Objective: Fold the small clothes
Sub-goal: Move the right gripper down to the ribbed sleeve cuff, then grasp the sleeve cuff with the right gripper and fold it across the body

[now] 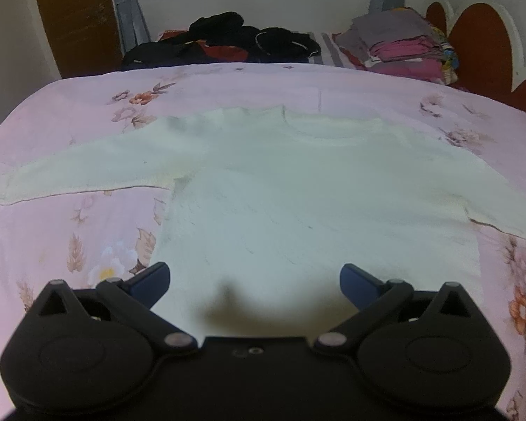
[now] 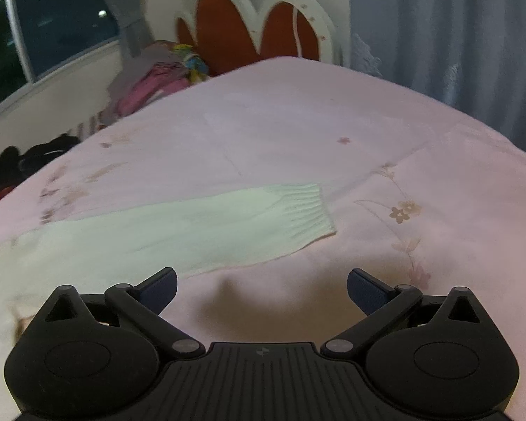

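A white knit sweater [image 1: 280, 189] lies flat on the pink floral bedspread [image 1: 70, 245], sleeves spread to both sides, collar at the far side. My left gripper [image 1: 254, 280] is open and empty, hovering over the sweater's near hem. In the right wrist view the sweater's right sleeve [image 2: 193, 231] with its ribbed cuff [image 2: 301, 210] lies across the bedspread [image 2: 368, 140]. My right gripper [image 2: 262, 287] is open and empty, just short of the sleeve's lower edge, above bare bedspread.
A heap of dark clothes [image 1: 228, 42] lies at the bed's far side, with a stack of folded grey and pink garments [image 1: 399, 45] to its right. A red and white headboard [image 2: 256, 24] and grey curtains [image 2: 456, 52] stand beyond.
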`<action>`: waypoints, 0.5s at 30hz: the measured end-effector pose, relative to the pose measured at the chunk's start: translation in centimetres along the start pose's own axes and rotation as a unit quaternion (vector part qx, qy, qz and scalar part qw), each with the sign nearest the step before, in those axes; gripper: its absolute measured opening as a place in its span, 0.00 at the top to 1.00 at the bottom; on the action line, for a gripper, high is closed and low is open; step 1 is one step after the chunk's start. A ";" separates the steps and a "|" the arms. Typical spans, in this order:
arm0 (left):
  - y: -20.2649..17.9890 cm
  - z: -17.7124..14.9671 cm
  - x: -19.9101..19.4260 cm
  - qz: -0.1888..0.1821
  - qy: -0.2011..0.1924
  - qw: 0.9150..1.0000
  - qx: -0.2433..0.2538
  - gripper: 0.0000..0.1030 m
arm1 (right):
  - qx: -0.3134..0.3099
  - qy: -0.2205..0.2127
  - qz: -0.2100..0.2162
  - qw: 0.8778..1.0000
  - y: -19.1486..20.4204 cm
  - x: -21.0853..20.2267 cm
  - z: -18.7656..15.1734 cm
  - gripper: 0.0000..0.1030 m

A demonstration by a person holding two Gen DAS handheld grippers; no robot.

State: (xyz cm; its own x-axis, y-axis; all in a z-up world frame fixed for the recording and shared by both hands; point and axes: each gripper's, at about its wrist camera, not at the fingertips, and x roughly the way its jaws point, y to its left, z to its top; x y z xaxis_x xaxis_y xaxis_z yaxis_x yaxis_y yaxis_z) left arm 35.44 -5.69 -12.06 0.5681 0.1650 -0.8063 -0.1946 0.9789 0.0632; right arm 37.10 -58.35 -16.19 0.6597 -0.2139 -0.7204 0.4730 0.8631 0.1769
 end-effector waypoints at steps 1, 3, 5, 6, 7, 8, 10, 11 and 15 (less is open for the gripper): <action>0.0 0.1 0.3 0.002 0.002 1.000 -0.002 0.00 | 0.006 0.002 -0.004 1.000 -0.3 0.9 0.2 0.00; 0.2 0.3 0.7 0.007 0.005 1.000 -0.005 0.00 | 0.021 0.006 -0.012 1.000 -1.0 2.4 0.8 0.00; 0.3 0.5 0.9 0.012 0.004 1.000 -0.004 0.00 | 0.028 0.006 -0.017 0.999 -1.4 3.5 1.1 0.00; 0.3 0.5 1.0 0.014 0.004 1.000 -0.002 0.00 | 0.033 0.007 -0.019 0.999 -1.6 4.1 1.2 0.00; 0.2 0.6 1.1 0.017 0.004 1.000 0.000 0.00 | 0.037 0.010 -0.019 0.999 -1.8 4.6 1.3 0.00; 0.2 0.6 1.1 0.021 0.003 1.000 0.002 0.00 | 0.042 0.011 -0.019 0.999 -1.9 5.1 1.4 0.00; 0.3 0.6 1.2 0.028 0.005 1.000 0.005 0.00 | 0.039 0.006 -0.018 0.999 -1.7 5.6 1.4 0.08; 0.4 0.6 1.2 0.031 0.007 0.999 0.004 0.00 | 0.032 0.004 -0.020 0.999 -1.5 5.7 1.4 0.20; 0.9 0.6 1.2 0.036 0.010 0.999 -0.002 0.00 | 0.034 -0.002 -0.026 0.999 -1.5 5.7 1.5 0.31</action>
State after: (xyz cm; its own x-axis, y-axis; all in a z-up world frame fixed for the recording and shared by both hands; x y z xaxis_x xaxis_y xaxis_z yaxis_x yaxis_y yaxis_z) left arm 36.42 -4.50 -12.58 0.5366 0.2335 -0.8109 -0.2380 0.9638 0.1200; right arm 41.07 -61.57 -19.56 0.6356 -0.2593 -0.7271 0.5449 0.8179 0.1846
